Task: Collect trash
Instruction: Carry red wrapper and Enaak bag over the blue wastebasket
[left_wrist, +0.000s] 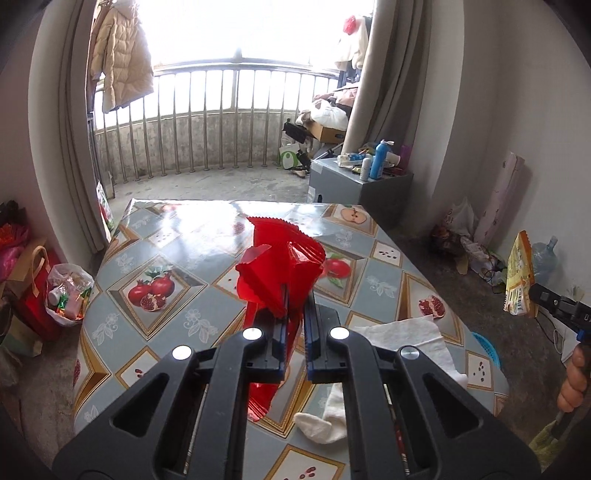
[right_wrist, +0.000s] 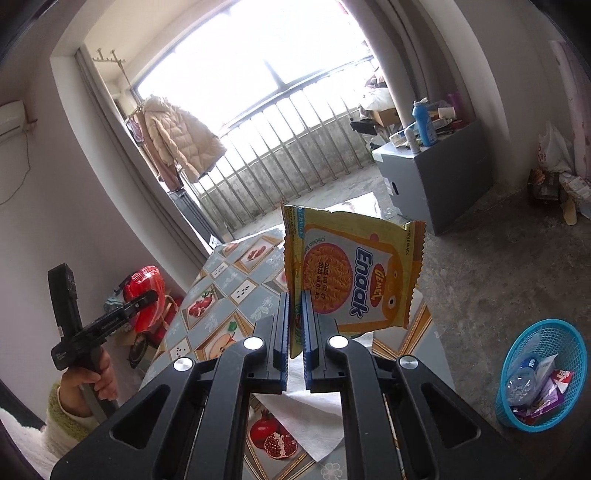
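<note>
Red plastic wrapper (left_wrist: 280, 266) pinched in the left gripper (left_wrist: 295, 314), jaws closed on its crumpled lower part, held up above the worktop (left_wrist: 177, 236). Yellow noodle-snack packet (right_wrist: 354, 269) clamped by one edge in the right gripper (right_wrist: 294, 314), jaws closed on it, lifted clear of the worktop and hanging off toward the floor side. Both judged very light, thin and limp; film likely slick, so best gripped at a folded or sealed edge, as done here, not across the flat face. Packet looked empty and flat; red wrapper creased and springy, likely to unfold if let go.

Readable on the packet: "Enaak" in large blue letters, "GEMEZ" on a red oval, "Chicken" partly legible, "SNACK" along the side seam, and a stamped date beginning "2025". Small barcode seen on the packet's back in the left wrist view.

Left lying on the worktop: white paper napkin (left_wrist: 402, 332) and a white sock-like cloth (left_wrist: 325, 421), just beside the left gripper. Worktop covered in glossy oilcloth printed with pomegranates and apples.

Blue mesh basket (right_wrist: 543, 373) on the floor at the right, already holding wrappers and a clear bottle; judged the drop-off place for both pieces.
</note>
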